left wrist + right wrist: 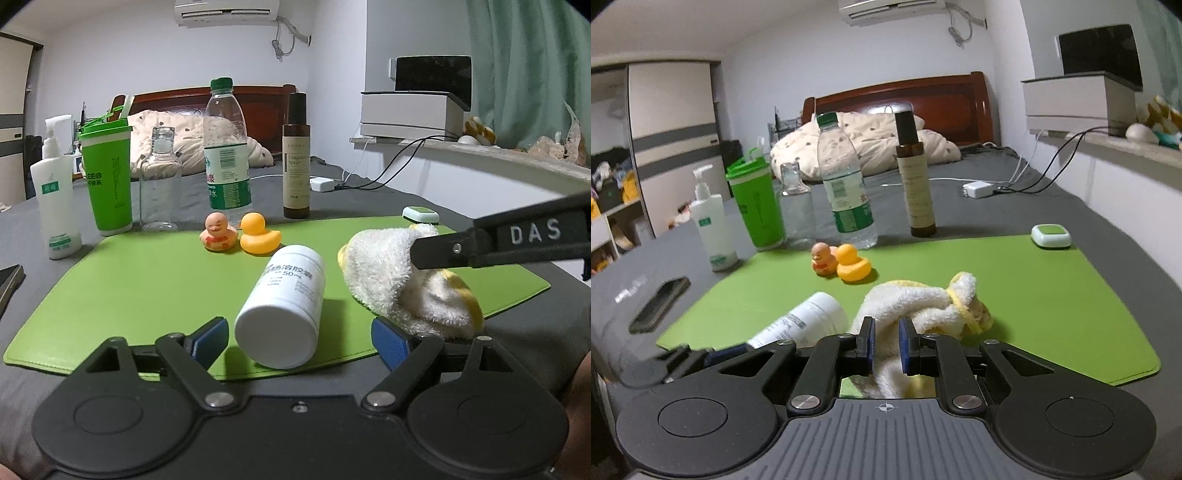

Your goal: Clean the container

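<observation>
I see green mat [155, 280] on bed. White container [282, 306] lies on its side mid-mat, long axis toward my left gripper [299, 341], base nearest, between wide-spread pads, untouched. Right gripper [886, 345] pinches towel [916, 299] beside container.

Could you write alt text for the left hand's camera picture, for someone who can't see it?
A white pill bottle lies on its side on a green mat, between the open blue-padded fingers of the left gripper. Beside it, the right gripper pinches a fluffy white and yellow cloth; two rubber ducks and several bottles stand behind.
</observation>
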Action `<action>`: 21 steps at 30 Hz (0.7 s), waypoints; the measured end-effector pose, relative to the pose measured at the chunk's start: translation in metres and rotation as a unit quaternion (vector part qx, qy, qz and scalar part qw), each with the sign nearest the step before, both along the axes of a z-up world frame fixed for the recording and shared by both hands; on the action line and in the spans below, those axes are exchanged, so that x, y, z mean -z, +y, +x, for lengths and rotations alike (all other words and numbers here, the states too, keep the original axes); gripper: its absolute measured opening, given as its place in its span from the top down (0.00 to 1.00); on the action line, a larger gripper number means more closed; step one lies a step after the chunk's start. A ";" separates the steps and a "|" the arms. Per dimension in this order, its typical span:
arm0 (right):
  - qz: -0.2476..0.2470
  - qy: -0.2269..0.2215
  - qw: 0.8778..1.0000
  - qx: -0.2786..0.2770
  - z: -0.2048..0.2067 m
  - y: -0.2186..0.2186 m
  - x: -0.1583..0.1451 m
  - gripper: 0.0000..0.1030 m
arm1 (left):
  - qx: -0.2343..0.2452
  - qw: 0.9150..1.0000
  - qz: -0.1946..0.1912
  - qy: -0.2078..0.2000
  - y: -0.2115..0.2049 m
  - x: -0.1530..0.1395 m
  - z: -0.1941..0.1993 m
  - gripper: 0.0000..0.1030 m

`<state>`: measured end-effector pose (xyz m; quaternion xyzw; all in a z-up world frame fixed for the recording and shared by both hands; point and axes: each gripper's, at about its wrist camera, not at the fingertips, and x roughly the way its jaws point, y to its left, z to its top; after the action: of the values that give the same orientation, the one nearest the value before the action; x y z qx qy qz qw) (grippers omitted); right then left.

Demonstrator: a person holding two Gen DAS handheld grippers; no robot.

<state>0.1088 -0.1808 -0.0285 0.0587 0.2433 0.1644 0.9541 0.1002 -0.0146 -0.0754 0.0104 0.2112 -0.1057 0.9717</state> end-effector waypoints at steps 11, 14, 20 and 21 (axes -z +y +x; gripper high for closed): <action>-0.037 0.003 0.999 0.011 -0.002 0.002 -0.001 0.86 | -0.002 1.000 -0.005 0.001 0.002 -0.002 0.000 0.16; -0.049 0.003 0.999 0.013 -0.004 0.003 -0.001 0.86 | -0.001 1.000 -0.003 0.001 0.002 -0.003 0.000 0.16; -0.064 -0.019 0.998 0.008 -0.008 0.008 0.005 0.86 | 0.000 1.000 -0.001 0.001 0.001 -0.004 -0.001 0.16; -0.062 -0.020 0.998 0.007 -0.009 0.008 0.005 0.86 | 0.001 1.000 0.000 0.001 0.001 -0.004 0.000 0.16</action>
<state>0.0999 -0.1727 -0.0335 -0.0021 0.2331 0.1434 0.9618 0.0998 -0.0134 -0.0712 0.0105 0.2126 -0.1064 0.9713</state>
